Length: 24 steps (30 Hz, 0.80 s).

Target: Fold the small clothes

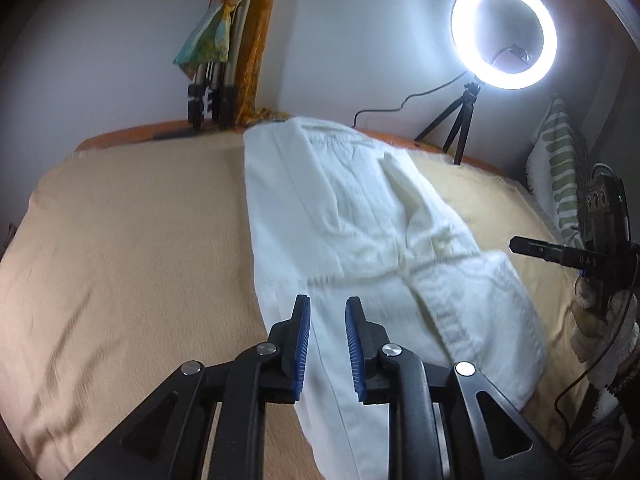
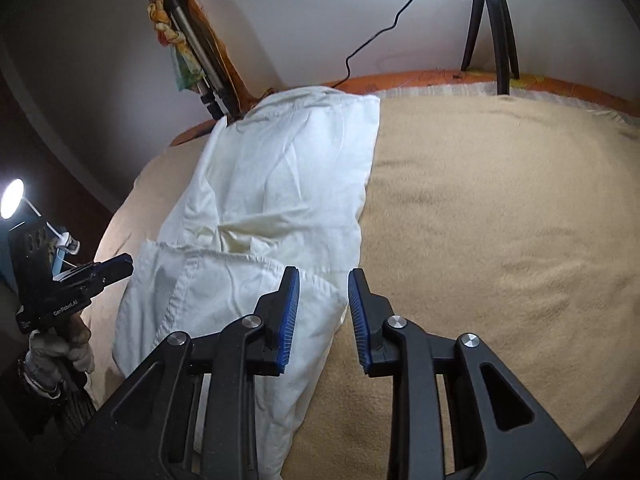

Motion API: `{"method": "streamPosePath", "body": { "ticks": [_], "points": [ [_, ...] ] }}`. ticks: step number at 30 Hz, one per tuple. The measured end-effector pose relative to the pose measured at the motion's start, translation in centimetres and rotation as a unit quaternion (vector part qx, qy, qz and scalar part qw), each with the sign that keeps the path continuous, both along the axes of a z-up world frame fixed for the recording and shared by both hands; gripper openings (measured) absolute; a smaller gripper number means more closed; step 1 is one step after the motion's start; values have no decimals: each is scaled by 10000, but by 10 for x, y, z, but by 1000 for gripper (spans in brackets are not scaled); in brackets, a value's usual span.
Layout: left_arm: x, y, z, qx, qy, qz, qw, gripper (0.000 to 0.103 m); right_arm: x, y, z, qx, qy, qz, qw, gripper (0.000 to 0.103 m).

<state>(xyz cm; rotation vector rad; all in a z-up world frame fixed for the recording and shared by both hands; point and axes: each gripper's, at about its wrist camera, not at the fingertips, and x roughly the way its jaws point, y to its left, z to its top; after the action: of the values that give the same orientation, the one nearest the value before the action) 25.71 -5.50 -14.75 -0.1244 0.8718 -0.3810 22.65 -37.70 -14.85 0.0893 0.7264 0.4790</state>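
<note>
the left wrist camera sits low behind its own tongs (image 1: pixel 327 306), looking along them over the near left side of the white garment (image 1: pixel 360 216) toward the far wall. the right wrist camera faces likewise from the garment's right edge. both share the garment, the bed (image 1: pixel 120 240), the leaning tripod legs (image 1: pixel 208 92), and catch the other's tongs.

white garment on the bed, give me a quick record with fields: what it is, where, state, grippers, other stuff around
item: white garment, looks like trousers
surface: beige blanket on a bed
state: lying lengthwise, one part folded over the other, wrinkled
left gripper: open, over the near end, holding nothing
right gripper: open, at the garment's right edge, holding nothing
background: lit ring light on a small tripod; striped pillow by the wall
</note>
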Motion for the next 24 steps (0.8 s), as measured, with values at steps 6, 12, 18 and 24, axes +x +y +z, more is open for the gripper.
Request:
{"method": "streamPosePath", "body": {
  "ticks": [6,12,18,24],
  "points": [
    [74,6,-1,-82,152,-10,9999,17,32,34,9,-404,-118,251,9988,26],
    [136,-6,-12,175,46,-121,9998,17,81,61,-1,-719,-59,485,9962,26],
    [179,-20,-37,477,143,-308,9983,21,136,68,-12,-709,113,392,9966,26],
    [192,-19,-43,396,166,-339,9985,26,161,76,-9,-994,145,467,9938,28]
  ]
}}
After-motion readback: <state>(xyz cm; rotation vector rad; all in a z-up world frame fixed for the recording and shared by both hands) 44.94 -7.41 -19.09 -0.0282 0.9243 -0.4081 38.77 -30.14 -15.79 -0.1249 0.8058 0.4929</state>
